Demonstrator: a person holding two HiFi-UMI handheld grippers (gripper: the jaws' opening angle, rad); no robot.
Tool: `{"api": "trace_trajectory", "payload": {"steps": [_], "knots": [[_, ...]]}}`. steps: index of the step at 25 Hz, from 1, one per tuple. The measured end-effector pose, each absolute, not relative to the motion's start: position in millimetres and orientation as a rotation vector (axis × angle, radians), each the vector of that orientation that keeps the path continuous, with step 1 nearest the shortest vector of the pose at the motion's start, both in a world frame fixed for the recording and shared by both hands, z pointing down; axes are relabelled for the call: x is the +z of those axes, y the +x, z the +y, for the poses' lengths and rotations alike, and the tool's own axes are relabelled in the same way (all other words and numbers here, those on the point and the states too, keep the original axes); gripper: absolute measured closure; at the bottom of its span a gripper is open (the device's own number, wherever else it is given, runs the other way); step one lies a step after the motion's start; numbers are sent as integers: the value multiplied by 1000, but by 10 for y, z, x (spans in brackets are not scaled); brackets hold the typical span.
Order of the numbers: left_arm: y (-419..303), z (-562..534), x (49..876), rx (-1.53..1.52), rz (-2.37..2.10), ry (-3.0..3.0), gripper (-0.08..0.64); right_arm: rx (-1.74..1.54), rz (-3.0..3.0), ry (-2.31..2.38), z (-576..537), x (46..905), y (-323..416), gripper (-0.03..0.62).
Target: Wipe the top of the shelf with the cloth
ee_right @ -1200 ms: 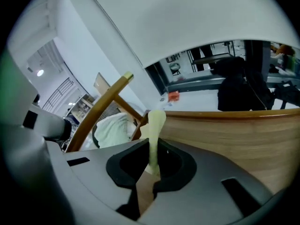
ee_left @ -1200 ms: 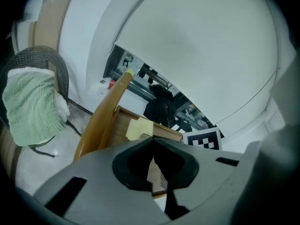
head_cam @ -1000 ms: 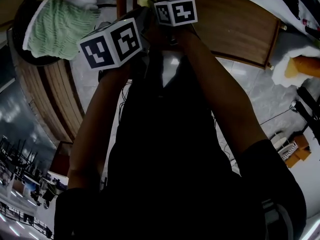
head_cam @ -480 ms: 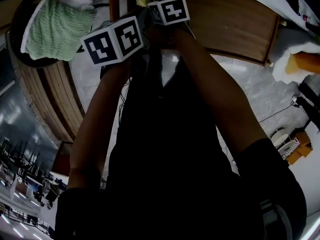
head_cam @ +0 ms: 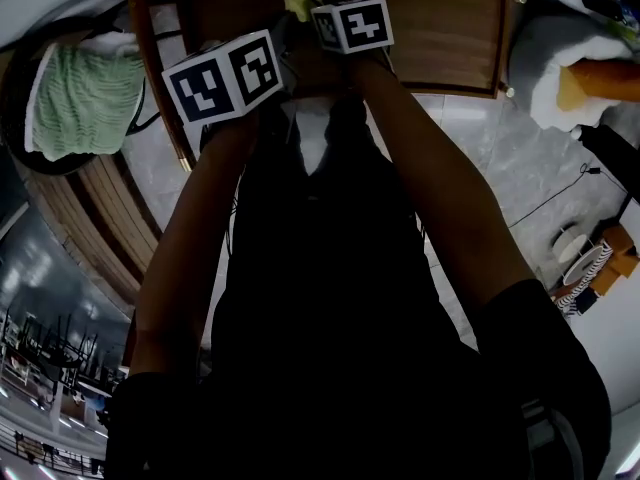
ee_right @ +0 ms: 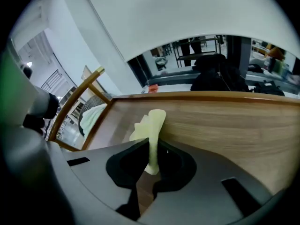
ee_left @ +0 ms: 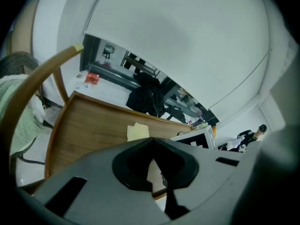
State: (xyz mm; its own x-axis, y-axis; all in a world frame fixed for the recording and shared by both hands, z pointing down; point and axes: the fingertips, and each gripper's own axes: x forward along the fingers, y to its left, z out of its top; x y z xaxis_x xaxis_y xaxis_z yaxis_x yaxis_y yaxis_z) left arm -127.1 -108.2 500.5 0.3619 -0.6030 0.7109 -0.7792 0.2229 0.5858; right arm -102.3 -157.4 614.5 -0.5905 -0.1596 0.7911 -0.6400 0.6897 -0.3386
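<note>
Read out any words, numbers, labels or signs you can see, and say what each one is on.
No readable text in any view.
Left marker cube and right marker cube: black-and-white square patterns only, no letters or digits.
Small red item beyond the shelf top: any print too small to read.
Yellow cloth: blank.

Quick headcount: two grippers, the left gripper (ee_left: 152,161) and the right gripper (ee_right: 149,161), so two marker cubes (head_cam: 222,76) (head_cam: 352,24) as well. One wooden shelf (head_cam: 440,28). One yellow cloth (ee_right: 149,125) at the shelf. One green towel (head_cam: 85,103) off the shelf's left end, and one orange thing (head_cam: 600,78) off its right.
</note>
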Motion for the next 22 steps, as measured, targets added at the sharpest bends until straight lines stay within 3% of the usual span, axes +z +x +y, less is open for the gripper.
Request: {"api": "trace_trajectory", "payload": {"steps": [22], "knots": [[679,-1794,4978,228,-1166,1581,549,830,-1942,1008,-2595,5972,1811,551]]}}
